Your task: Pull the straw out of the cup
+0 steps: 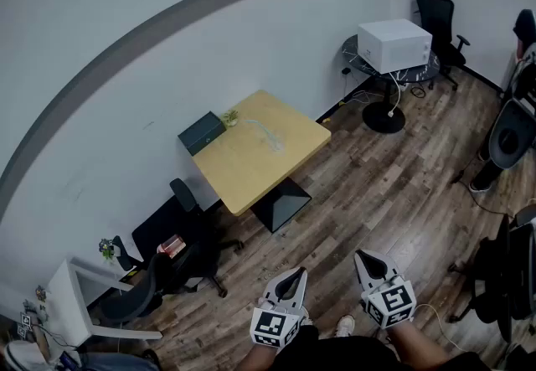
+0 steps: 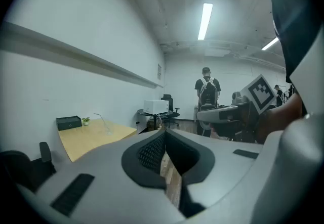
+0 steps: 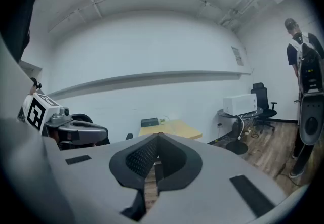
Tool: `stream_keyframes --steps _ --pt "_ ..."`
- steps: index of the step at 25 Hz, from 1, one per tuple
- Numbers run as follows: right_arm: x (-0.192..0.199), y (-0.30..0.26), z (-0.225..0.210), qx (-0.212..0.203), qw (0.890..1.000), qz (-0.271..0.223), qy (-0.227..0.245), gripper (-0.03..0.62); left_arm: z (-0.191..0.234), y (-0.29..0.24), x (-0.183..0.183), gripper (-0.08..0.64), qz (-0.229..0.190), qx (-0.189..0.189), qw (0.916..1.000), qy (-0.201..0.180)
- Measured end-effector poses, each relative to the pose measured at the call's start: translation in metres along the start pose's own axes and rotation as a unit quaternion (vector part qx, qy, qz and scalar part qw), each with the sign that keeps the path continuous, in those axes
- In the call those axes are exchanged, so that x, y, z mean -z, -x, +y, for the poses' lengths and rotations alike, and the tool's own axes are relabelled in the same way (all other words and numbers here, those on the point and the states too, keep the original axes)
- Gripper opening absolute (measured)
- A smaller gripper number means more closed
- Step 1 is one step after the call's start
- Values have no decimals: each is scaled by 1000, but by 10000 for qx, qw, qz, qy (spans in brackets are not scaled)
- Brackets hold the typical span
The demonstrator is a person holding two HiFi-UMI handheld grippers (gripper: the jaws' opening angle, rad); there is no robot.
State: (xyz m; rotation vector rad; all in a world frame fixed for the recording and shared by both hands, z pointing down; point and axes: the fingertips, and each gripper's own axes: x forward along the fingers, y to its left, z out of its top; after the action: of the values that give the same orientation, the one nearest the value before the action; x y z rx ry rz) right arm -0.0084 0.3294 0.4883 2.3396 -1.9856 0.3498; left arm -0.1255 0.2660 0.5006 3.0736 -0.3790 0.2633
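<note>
- Left tool [image 1: 292, 275] and right tool [image 1: 365, 258] held their jaws together, empty, well apart from the table [image 1: 243, 172].
- The cup [image 1: 274, 141], seemingly holding the straw [image 2: 101, 122], stood midway between the table's edges.

Head view steeply down, all sharing distant table [image 1: 251, 164]

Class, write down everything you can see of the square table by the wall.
The table has a square, light wood-look top on a dark pedestal base, standing level on the plank floor beside the white wall. Along its wall edge sit a dark box and a small green plant; further in stands a clear cup with a straw.
</note>
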Motion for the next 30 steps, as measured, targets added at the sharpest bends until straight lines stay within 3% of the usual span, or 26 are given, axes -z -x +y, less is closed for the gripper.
stream_keyframes --steps 4,18,24,30 --pt "-2 12 10 -17 10000 -78 55 18 -10 5 -5 20 1 12 9999 121" --pt "-16 -6 17 -142 9980 -359 -507 18 19 13 -15 20 -171 -111 9995 251" --pt "-25 -24 34 -336 9981 -386 -348 20 43 18 -17 20 -211 -156 9992 298" --pt "-39 -43 45 -104 9990 -417 88 35 69 21 -20 20 -261 -119 9991 316"
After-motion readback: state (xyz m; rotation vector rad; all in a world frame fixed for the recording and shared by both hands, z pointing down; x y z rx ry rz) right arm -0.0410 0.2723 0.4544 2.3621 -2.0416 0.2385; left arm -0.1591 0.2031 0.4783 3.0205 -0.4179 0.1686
